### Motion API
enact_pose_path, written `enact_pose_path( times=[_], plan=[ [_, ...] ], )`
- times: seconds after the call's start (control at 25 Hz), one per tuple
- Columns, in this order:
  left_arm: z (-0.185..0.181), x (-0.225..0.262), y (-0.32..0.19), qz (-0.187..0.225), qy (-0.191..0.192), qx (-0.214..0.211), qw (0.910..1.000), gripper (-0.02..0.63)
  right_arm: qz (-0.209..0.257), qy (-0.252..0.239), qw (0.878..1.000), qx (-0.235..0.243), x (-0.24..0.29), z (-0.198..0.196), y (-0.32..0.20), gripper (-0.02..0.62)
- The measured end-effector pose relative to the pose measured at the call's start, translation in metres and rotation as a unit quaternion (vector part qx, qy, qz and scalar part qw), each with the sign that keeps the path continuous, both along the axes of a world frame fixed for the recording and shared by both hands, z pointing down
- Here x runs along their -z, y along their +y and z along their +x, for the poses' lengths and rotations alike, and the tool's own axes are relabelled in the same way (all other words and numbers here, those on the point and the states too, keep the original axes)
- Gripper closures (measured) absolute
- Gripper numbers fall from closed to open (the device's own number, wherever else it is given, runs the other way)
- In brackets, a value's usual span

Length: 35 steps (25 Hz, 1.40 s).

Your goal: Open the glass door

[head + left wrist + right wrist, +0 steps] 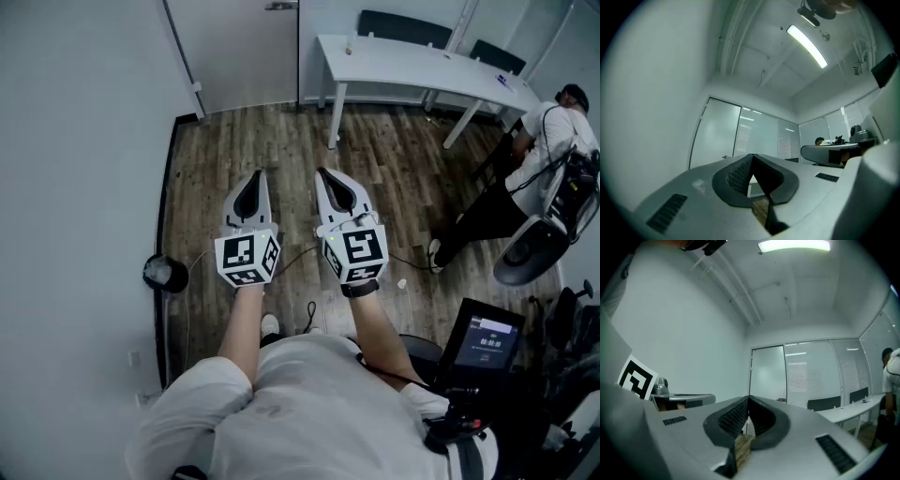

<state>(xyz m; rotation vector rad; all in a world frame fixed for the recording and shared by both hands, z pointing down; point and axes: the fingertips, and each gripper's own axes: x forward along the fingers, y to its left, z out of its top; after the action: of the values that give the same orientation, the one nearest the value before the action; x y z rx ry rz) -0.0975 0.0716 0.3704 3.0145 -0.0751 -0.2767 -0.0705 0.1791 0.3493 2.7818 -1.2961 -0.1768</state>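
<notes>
Approach stance, facing the door. The left hand-held gripper (258,178) and the right hand-held gripper (326,178) are carried side by side above the wooden floor (394,187). Both have their jaws closed on nothing and their tips aimed forward, probably because nothing is yet within reach. The glass door (239,52), frosted and apparently shut, stands at the far edge of the floor near its left corner, well apart from both grippers. Its handle (279,6) sits on the door's right side. By this placement the opening has not begun, since the handle must be reached first. A white worktop (412,66) stands to the right of the door.
</notes>
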Motion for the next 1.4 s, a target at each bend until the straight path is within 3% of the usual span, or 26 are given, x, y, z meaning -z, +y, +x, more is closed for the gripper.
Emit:
enact_pose_path(
  times=[0.28,0.44,0.56,0.84,1.08,1.4],
  plan=[
    [-0.003,0.042,0.005,0.042,0.012,-0.03,0.9986,0.604,0.027,-0.007,1.0,-0.01,0.028,-0.01,-0.01,0.593],
    [-0.005,0.052,0.008,0.044,0.017,-0.033,0.9984,0.604,0.022,-0.01,1.0,-0.008,0.032,-0.016,-0.018,0.593],
    [-0.004,0.059,0.004,0.045,0.019,-0.032,0.9983,0.604,0.009,-0.036,0.999,-0.032,0.036,-0.008,-0.019,0.594],
    [-0.016,0.006,-0.1,0.016,0.019,-0.034,0.9991,0.604,0.002,-0.049,0.997,-0.062,-0.007,-0.007,-0.104,0.594],
    [-0.022,-0.014,-0.154,-0.003,0.017,-0.042,0.999,0.604,0.014,-0.046,0.996,-0.077,-0.016,-0.011,-0.151,0.594],
    [-0.013,-0.023,-0.159,-0.012,0.012,-0.047,0.9987,0.604,0.006,-0.045,0.995,-0.084,-0.02,-0.003,-0.158,0.594]
  ],
)
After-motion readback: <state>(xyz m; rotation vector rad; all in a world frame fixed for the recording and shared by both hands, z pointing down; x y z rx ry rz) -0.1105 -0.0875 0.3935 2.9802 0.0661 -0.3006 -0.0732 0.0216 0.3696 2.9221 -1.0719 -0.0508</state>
